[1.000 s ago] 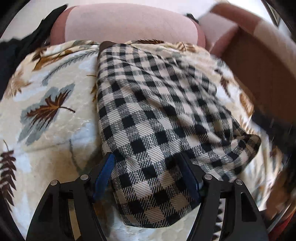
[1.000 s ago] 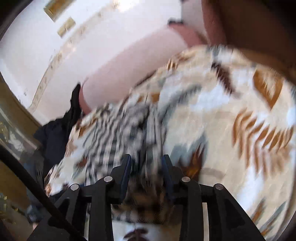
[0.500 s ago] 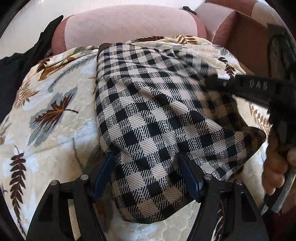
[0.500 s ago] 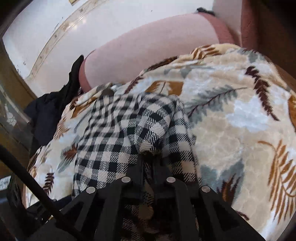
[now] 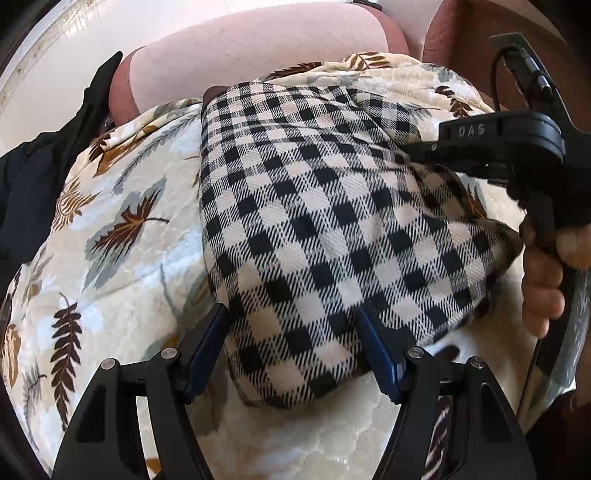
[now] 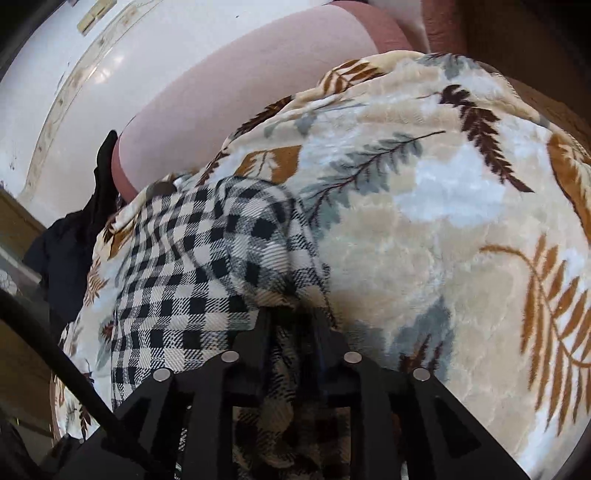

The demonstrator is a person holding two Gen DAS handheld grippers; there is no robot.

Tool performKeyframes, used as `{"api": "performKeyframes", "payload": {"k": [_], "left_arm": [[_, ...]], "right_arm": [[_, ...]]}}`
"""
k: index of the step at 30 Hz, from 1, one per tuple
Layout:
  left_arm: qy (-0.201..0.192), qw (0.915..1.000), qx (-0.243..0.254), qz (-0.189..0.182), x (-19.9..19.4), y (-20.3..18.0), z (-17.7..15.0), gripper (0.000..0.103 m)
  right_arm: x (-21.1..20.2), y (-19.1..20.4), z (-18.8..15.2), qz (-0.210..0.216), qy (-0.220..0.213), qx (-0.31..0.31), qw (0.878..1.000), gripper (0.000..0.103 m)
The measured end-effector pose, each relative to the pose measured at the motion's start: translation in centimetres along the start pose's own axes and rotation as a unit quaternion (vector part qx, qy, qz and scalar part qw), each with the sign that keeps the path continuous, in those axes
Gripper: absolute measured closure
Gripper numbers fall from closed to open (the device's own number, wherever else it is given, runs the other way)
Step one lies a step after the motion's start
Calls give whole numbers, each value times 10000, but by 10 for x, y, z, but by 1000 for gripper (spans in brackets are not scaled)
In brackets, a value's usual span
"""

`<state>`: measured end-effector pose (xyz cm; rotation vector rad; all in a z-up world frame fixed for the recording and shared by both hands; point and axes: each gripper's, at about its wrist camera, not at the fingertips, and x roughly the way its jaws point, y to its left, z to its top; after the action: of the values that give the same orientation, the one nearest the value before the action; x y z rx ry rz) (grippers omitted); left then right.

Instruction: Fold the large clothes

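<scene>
A black-and-cream checked garment [image 5: 325,221] lies folded into a long strip on a cream leaf-print blanket [image 5: 122,236]. My left gripper [image 5: 295,332] is open, its blue-padded fingers [image 5: 207,343] straddling the garment's near end. My right gripper [image 6: 291,317] is shut on the checked garment [image 6: 207,273] at its right edge, with the cloth bunched between the jaws. The right gripper also shows in the left wrist view [image 5: 428,151], held by a hand, at the garment's right side.
A pink cushion [image 5: 251,48] lies behind the blanket. Dark clothes [image 5: 33,173] are heaped at the left. Brown furniture [image 5: 480,33] stands at the back right. The blanket spreads wide to the right in the right wrist view [image 6: 443,240].
My right gripper came in from the right and closed on the garment's right edge. My left gripper stayed open over the near end.
</scene>
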<state>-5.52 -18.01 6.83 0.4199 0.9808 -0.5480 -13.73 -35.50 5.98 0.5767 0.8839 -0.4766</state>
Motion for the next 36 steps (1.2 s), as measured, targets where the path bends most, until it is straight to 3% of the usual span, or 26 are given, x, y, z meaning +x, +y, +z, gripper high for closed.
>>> {"api": "performKeyframes", "payload": {"k": [4, 11, 17, 20, 27, 31, 36], "left_arm": [[25, 9999, 86, 80, -6, -6, -7, 34], [40, 9994, 273, 199, -14, -14, -16, 34], [123, 9991, 335, 230, -14, -18, -23, 34], [151, 9987, 393, 273, -12, -19, -25, 34], [173, 9987, 389, 265, -14, -14, -27, 34], [132, 9990, 344, 263, -16, -11, -29, 34], [66, 9991, 302, 297, -22, -7, -36, 34]], "right_arm": [[-24, -6, 6, -338, -418, 42, 9985, 82], [-66, 4, 9, 451, -1074, -11, 9932, 81], [-48, 43, 6, 1280, -685, -482, 9882, 80], [-24, 52, 5, 1426, -369, -456, 9880, 80], [9, 39, 3, 643, -72, -203, 9977, 80], [-5, 43, 5, 263, -364, -395, 9982, 79], [-31, 57, -2, 288, -687, -693, 9948, 79]]}}
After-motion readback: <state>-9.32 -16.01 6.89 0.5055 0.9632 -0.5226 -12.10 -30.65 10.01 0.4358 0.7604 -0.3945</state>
